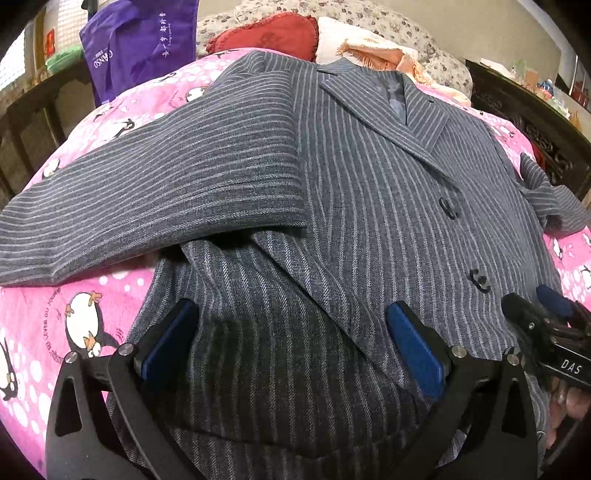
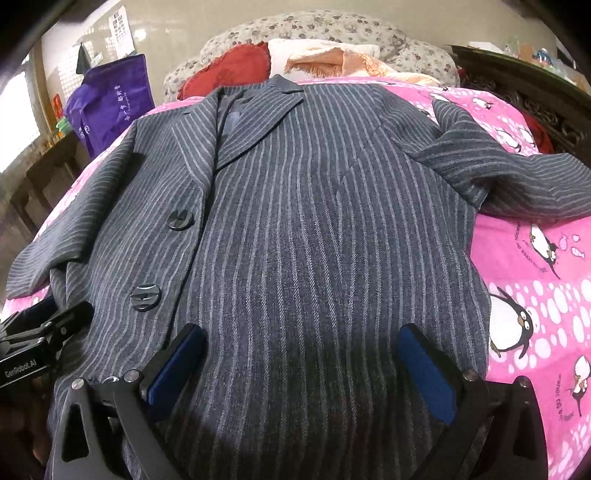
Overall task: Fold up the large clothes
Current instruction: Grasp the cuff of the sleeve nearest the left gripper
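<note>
A grey pinstriped suit jacket (image 1: 369,192) lies front up on a pink penguin-print blanket (image 1: 81,314), collar at the far end; it also shows in the right wrist view (image 2: 314,221). One sleeve (image 1: 155,199) lies out to the left, partly over the jacket body. The other sleeve (image 2: 509,173) lies out to the right. My left gripper (image 1: 291,332) is open, its blue pads wide apart over the jacket's lower left hem. My right gripper (image 2: 301,354) is open over the lower right hem, and it shows in the left wrist view (image 1: 546,317). The left gripper shows in the right wrist view (image 2: 48,325).
At the far end of the bed are a red cushion (image 1: 266,33), a peach fringed cloth (image 1: 373,48) and a floral quilt (image 2: 332,29). A purple bag (image 1: 136,48) hangs at far left. Dark carved wooden furniture (image 1: 532,122) stands at the right.
</note>
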### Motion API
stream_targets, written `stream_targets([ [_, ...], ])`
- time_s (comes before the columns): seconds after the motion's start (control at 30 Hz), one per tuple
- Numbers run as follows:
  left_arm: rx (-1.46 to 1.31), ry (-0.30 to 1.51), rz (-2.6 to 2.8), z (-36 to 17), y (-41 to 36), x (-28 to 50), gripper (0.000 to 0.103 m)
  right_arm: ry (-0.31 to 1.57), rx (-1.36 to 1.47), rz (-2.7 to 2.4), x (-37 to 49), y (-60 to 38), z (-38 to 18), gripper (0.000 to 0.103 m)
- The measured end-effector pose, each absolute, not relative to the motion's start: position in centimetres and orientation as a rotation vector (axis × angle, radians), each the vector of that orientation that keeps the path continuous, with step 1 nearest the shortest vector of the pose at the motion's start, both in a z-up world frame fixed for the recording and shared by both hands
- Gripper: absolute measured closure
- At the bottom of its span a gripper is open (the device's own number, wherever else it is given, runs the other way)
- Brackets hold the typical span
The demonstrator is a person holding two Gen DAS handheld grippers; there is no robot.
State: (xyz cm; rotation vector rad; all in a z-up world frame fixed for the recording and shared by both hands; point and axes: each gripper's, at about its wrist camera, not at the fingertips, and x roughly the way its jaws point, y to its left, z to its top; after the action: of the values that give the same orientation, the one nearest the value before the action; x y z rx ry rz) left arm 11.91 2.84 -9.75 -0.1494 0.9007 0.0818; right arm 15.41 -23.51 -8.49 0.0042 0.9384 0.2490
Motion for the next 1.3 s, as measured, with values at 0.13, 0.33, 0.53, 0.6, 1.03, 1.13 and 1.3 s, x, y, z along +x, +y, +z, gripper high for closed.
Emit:
stream_targets([
  [0.13, -0.234, 0.877, 0.053, -8.9, 4.3, 10.9, 0.002, 0.941, 0.0, 0.246, 15.5, -23.4, -8.5, 0.0],
  [0.33, -0.433, 0.664, 0.235, -3.5, 14.8, 5.1, 0.002, 0.94, 0.003, 0.247, 15.5, -23.6, -8.6, 0.0],
  [0.53, -0.671, 0.643, 0.397, -6.3, 26.1, 1.4, 0.012, 0.94, 0.003, 0.248, 15.4, -23.6, -8.6, 0.0],
  [0.6, -0.802, 0.673, 0.297, -7.9, 28.0, 1.8, 0.018, 0.94, 0.003, 0.248, 15.4, -23.6, -8.6, 0.0],
  [1.03, -0.809, 0.746, 0.212, -7.5, 31.5, 9.7, 0.067, 0.938, 0.006, 0.25, 15.4, -23.6, -8.6, 0.0],
  [1.13, -0.745, 0.79, 0.291, -7.3, 31.8, 9.8, 0.096, 0.937, 0.007, 0.253, 15.4, -23.6, -8.6, 0.0],
  [1.3, -0.687, 0.61, 0.448, -1.5, 34.3, 6.1, 0.098, 0.937, 0.016, 0.26, 15.3, -23.7, -8.5, 0.0],
])
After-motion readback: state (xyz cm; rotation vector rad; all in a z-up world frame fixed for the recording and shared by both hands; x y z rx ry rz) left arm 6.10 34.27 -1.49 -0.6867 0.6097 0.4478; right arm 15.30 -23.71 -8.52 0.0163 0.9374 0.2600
